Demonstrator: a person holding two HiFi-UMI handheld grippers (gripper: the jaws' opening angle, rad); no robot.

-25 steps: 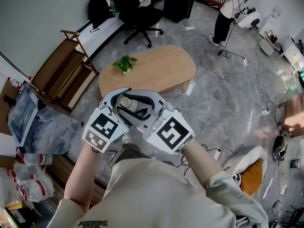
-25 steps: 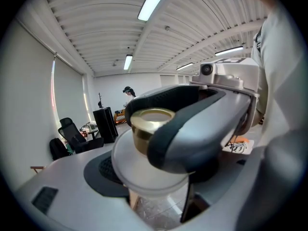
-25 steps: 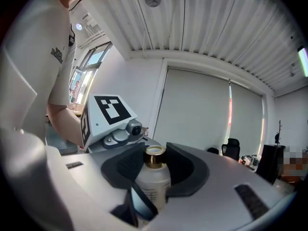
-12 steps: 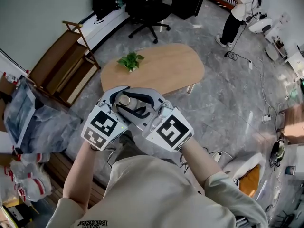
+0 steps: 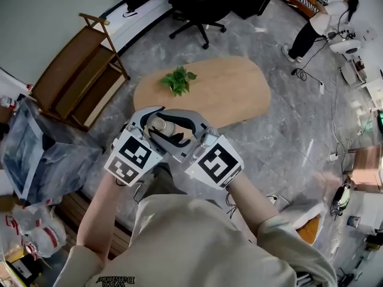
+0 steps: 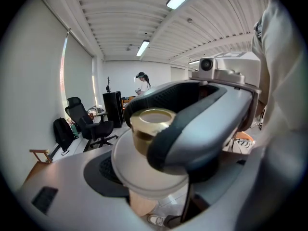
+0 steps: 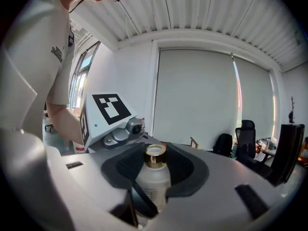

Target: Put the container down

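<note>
Table [image 5: 233, 94] nearer left tool [image 5: 148, 121] and right tool [image 5: 181, 134], both clenched on upright container [image 7: 153, 183], cap [image 7: 155, 155] up.

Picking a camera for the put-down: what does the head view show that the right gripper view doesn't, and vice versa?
Only the head view: the wooden table and the potted plant on it. Only the right gripper view: the container with its frosted, printed body clamped in the right claw, and a window blind. Both: the container's gold cap and the left claw on it.
</note>
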